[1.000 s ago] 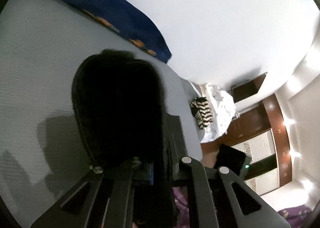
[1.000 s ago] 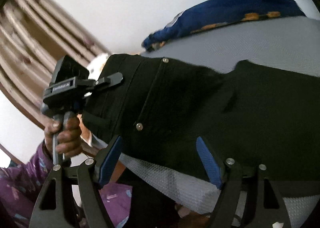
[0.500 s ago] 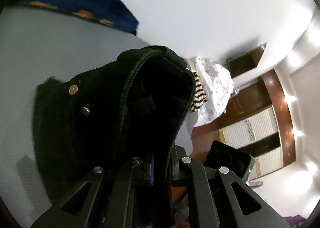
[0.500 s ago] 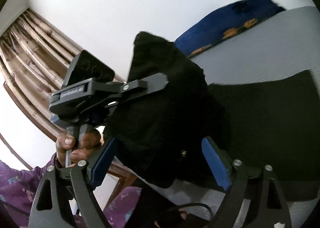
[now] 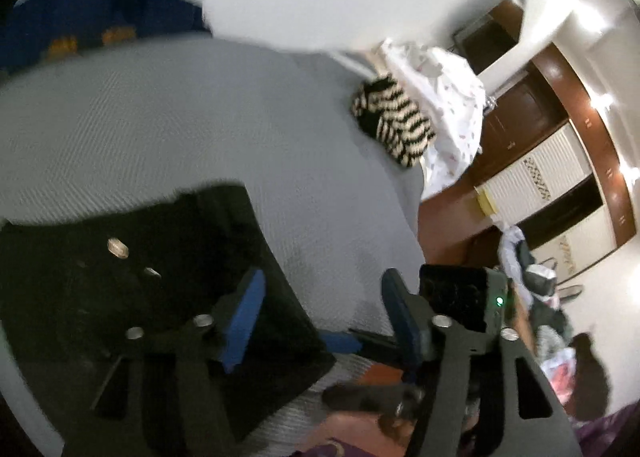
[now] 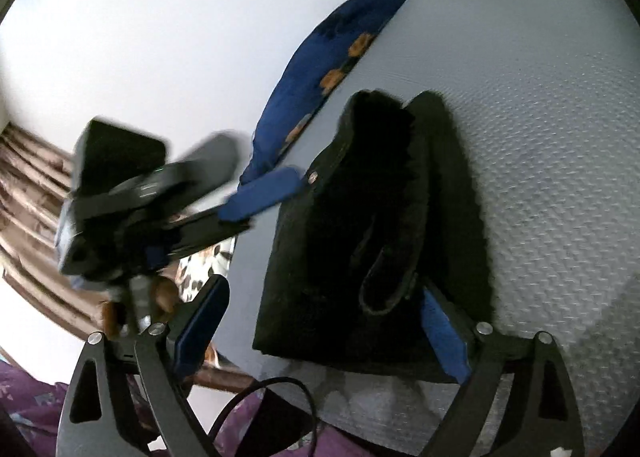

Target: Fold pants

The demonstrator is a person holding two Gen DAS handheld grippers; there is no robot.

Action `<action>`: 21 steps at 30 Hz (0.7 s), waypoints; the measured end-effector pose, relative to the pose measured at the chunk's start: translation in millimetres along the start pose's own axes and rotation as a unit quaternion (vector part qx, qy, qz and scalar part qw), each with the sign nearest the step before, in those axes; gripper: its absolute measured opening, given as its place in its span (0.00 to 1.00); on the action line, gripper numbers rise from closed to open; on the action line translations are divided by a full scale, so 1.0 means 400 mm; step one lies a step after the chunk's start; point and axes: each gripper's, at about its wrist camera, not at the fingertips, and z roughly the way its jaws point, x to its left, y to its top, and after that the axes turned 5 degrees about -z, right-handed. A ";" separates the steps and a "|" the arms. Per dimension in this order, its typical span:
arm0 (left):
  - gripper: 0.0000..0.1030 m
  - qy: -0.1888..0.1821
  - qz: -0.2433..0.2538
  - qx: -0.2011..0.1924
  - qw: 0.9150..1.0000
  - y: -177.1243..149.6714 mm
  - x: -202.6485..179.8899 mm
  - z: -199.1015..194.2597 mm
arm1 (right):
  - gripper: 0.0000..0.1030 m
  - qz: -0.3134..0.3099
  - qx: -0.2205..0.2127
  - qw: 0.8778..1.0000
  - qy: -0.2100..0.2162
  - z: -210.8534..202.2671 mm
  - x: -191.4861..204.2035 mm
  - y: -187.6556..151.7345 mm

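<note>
The black pants [image 5: 132,281] lie folded in a compact stack on the grey bed [image 5: 160,117], metal buttons showing on top. In the right wrist view the folded pants [image 6: 360,237] sit near the bed's front edge. My left gripper [image 5: 320,309] is open and empty just right of the pants' edge; it also shows in the right wrist view [image 6: 256,197], blurred. My right gripper [image 6: 320,329] is open and empty, its fingers either side of the stack's near edge.
A blue patterned cloth [image 6: 320,69] lies at the bed's far side by the white wall. A striped garment [image 5: 392,121] and a white cloth [image 5: 448,105] sit at the bed's right end. Wooden wardrobes [image 5: 560,177] stand beyond.
The left gripper carried the pants' waist end over, laid it down and opened. The pants now lie folded on the bed. The right gripper stayed open.
</note>
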 end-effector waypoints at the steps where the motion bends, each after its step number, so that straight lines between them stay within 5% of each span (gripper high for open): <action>1: 0.66 0.005 0.007 -0.020 1.000 -0.003 0.004 -0.033 | 0.89 0.002 -0.005 1.000 0.001 -0.006 -0.004 0.000; 8: 0.77 0.061 -0.082 -0.099 0.990 -0.068 0.200 -0.221 | 0.80 -0.055 0.013 0.996 -0.068 0.033 0.045 0.029; 11: 0.77 0.095 -0.126 -0.099 0.983 -0.124 0.290 -0.240 | 0.28 -0.095 0.027 0.988 -0.116 0.053 0.058 0.038; 16: 0.77 0.104 -0.188 -0.104 0.971 -0.219 0.390 -0.261 | 0.22 -0.045 0.016 0.994 -0.101 0.008 0.014 0.054; 21: 0.77 0.097 -0.189 -0.107 0.971 -0.260 0.411 -0.269 | 0.21 -0.018 0.007 0.995 -0.099 -0.025 -0.013 0.026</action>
